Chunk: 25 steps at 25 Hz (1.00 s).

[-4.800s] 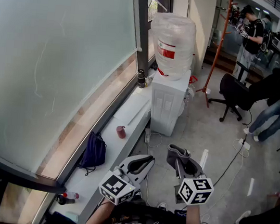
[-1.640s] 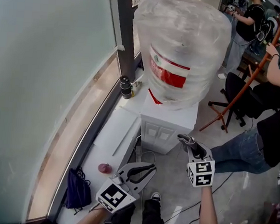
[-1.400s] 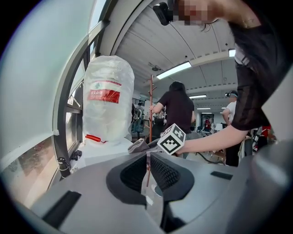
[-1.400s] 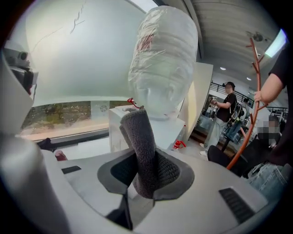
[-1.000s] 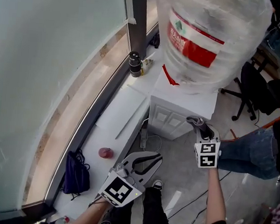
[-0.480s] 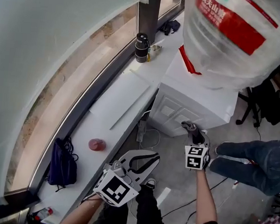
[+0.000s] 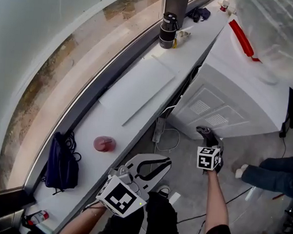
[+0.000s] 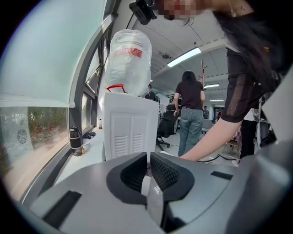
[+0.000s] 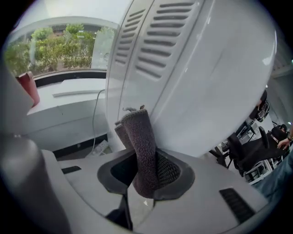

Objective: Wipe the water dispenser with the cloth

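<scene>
The white water dispenser [image 7: 239, 91] stands at the right beside the window ledge, with a plastic-wrapped bottle [image 7: 279, 33] on top. My right gripper [image 7: 206, 137] is shut on a grey cloth [image 7: 204, 130], held close to the lower edge of the dispenser's vented panel. In the right gripper view the cloth [image 9: 139, 146] sticks up from the jaws right by the white panel [image 9: 197, 77]; whether they touch is unclear. My left gripper [image 7: 158, 164] hangs lower left, shut and holding nothing. In the left gripper view [image 8: 149, 170] it points at the dispenser [image 8: 130, 132] from a distance.
A white window ledge [image 7: 133, 93] carries a dark flask [image 7: 168, 30], a small red object [image 7: 104, 144] and a dark bag [image 7: 62, 160]. A power strip with cables [image 7: 159, 135] lies on the floor by the dispenser. A person's legs [image 7: 273, 174] are at the right.
I have walked up to the dispenser, which now fills the upper right. The right gripper with the cloth has reached the vented panel's lower edge. The left gripper stays low and shut.
</scene>
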Tool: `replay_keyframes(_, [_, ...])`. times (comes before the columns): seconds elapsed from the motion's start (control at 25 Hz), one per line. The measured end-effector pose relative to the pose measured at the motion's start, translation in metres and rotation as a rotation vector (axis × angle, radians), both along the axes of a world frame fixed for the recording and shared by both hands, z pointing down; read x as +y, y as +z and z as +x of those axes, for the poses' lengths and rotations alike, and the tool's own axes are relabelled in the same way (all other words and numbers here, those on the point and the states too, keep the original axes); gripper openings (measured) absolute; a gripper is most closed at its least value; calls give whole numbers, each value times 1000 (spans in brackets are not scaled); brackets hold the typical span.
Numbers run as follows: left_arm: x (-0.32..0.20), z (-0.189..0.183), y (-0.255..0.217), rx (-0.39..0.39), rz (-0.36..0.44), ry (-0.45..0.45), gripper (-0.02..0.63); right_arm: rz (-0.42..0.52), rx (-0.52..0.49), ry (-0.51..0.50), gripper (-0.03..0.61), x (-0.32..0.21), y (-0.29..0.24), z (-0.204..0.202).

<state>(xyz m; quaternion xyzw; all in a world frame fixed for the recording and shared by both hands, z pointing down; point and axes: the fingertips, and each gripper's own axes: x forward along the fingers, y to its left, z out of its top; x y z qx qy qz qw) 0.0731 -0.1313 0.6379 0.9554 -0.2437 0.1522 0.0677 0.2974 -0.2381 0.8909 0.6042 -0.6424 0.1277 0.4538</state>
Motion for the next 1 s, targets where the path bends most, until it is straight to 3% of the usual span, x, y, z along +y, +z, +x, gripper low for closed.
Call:
replay_keyframes(0.2, [-2,-13,23,-9,-11,-16,37,-41,-12,79,105,2,54,-2])
replay_keyframes(0.4, [-3,-13,16,2,-25,-28,37,-19,-33,107,104,6,37,-4])
replay_keyframes(0.68, [6,-7,-55,26,-30,12,37,32,-120,-10,104,25,-98,-34])
replay_keyframes(1.0, [11,-17,-125,11,-39,40,37,99,-186,-51,103,40,-272,-40])
